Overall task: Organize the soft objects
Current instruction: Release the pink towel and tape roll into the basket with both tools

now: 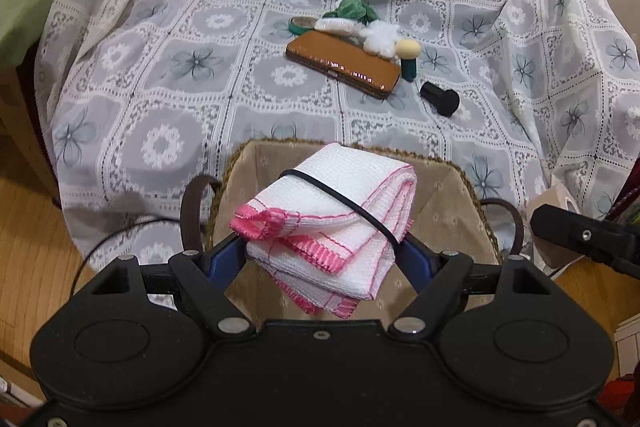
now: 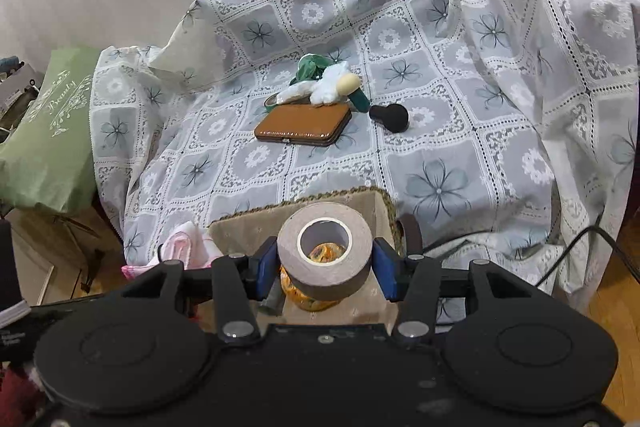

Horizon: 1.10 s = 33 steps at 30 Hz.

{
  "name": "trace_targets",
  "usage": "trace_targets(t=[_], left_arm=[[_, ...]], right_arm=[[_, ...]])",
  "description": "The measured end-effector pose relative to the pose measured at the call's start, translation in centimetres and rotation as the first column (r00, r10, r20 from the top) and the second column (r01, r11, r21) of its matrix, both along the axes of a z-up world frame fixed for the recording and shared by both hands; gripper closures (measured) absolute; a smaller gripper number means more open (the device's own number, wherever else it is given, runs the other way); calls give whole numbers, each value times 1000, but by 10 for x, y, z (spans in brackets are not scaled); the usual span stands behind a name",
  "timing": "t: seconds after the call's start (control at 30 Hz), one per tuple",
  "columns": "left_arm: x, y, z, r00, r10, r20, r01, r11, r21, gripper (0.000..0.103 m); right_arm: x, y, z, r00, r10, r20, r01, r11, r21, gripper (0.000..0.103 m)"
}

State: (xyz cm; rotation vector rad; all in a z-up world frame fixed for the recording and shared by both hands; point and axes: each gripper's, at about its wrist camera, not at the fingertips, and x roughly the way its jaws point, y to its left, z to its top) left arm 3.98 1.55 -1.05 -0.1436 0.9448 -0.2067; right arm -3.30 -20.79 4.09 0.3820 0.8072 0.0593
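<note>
Gripping folded cloth (image 1: 328, 223) in left tool (image 1: 322, 259) above basket (image 1: 452, 203), right tool (image 2: 326, 271) clamped on tape roll (image 2: 326, 251)

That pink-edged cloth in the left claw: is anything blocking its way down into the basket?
Nothing visible blocks it. The left gripper holds the folded cloth, bound by a black band, right above the open basket. The lining below looks bare, though the cloth hides part of the inside.
</note>
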Motion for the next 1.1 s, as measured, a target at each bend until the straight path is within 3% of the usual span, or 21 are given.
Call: trace_targets(t=[0.53,1.1], left_arm=[[-15,-2,-18,998,-1,-58,1,1000,0,22],[-27,6,-9,996,92,-7,-92,995,50,22]], right_arm=[[-8,7,-16,997,11,-79,-13,1000,-22,54],[-10,10,-19,996,22,-92,-25,999,-37,54]])
